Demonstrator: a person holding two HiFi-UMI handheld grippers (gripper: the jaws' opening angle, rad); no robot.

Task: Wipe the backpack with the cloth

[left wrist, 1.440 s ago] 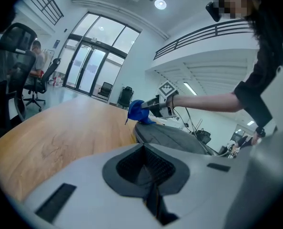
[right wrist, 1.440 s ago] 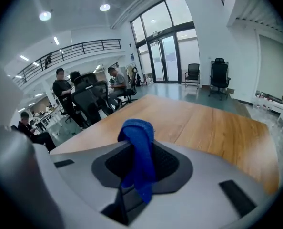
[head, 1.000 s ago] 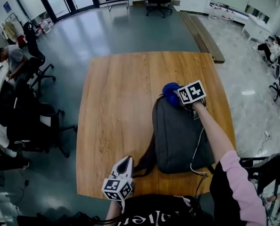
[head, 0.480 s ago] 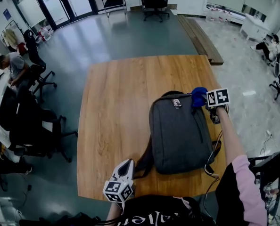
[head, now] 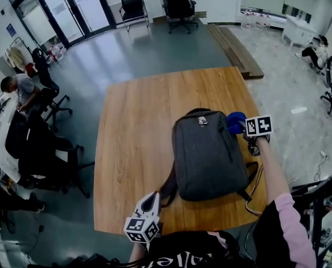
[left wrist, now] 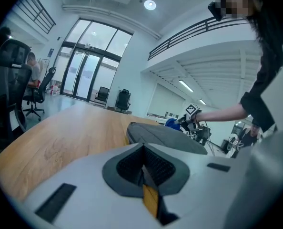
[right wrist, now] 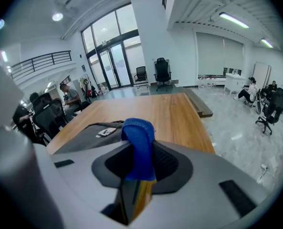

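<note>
Cloth (head: 235, 121) moved beside backpack (head: 208, 155); wooden table (head: 132, 127), grey floor (head: 127, 54).

Table (head: 133, 128) shows warm wood, grain plain to see, with a soft satin sheen. Backpack (head: 208, 156) is grey woven fabric, matt. Cloth (right wrist: 137, 140) is blue, soft and fuzzy. Left gripper (left wrist: 142, 170) has a smooth pale plastic shell and dark, finely ribbed pads (left wrist: 128, 166). Floor (head: 127, 49) is glossy.
</note>
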